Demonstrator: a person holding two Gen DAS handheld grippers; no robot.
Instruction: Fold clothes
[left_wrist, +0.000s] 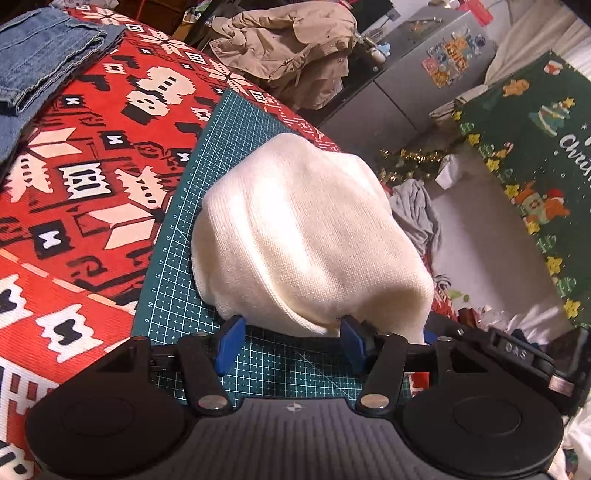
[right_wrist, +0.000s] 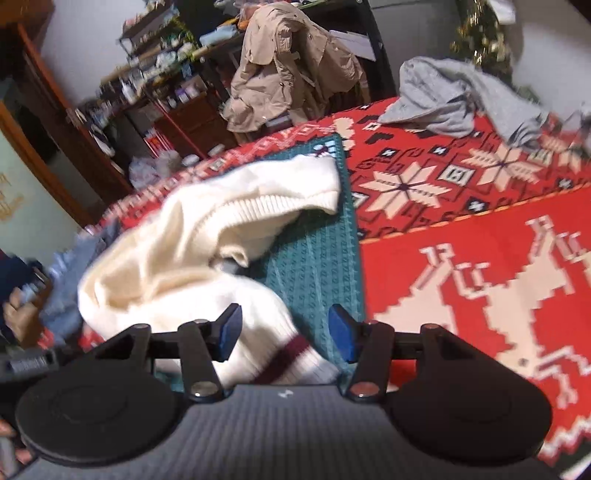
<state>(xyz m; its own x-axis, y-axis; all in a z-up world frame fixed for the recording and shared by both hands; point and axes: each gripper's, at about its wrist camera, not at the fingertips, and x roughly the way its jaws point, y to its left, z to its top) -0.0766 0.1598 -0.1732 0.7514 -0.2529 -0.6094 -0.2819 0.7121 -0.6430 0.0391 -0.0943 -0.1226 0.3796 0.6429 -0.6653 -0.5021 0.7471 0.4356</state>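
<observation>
1. Left wrist view: my left gripper (left_wrist: 290, 341) has its fingers (left_wrist: 231, 341) spread, gripping nothing. The cream sweater (left_wrist: 310, 240) sits just ahead of them in a rounded, doubled-over heap on the green cutting mat (left_wrist: 177, 288). Its near hem touches or nearly touches the right-hand finger, but neither pad presses on it. Far off to the left of the fingers, jeans (left_wrist: 44, 51) lie flat and already folded on the red patterned blanket (left_wrist: 92, 166).

2. Right wrist view: my right gripper (right_wrist: 286, 338) is released too, fingers (right_wrist: 341, 338) apart. The sweater's striped cuff (right_wrist: 291, 354) lies below and between them, loose. Ahead and to the left the sweater is rumpled, a ribbed edge flopped over. A grey garment (right_wrist: 454, 99) lies crumpled far ahead on the right.

3. My judgement: the jeans look finished; the sweater is partly folded and needs squaring up, and the grey garment is untouched.
</observation>
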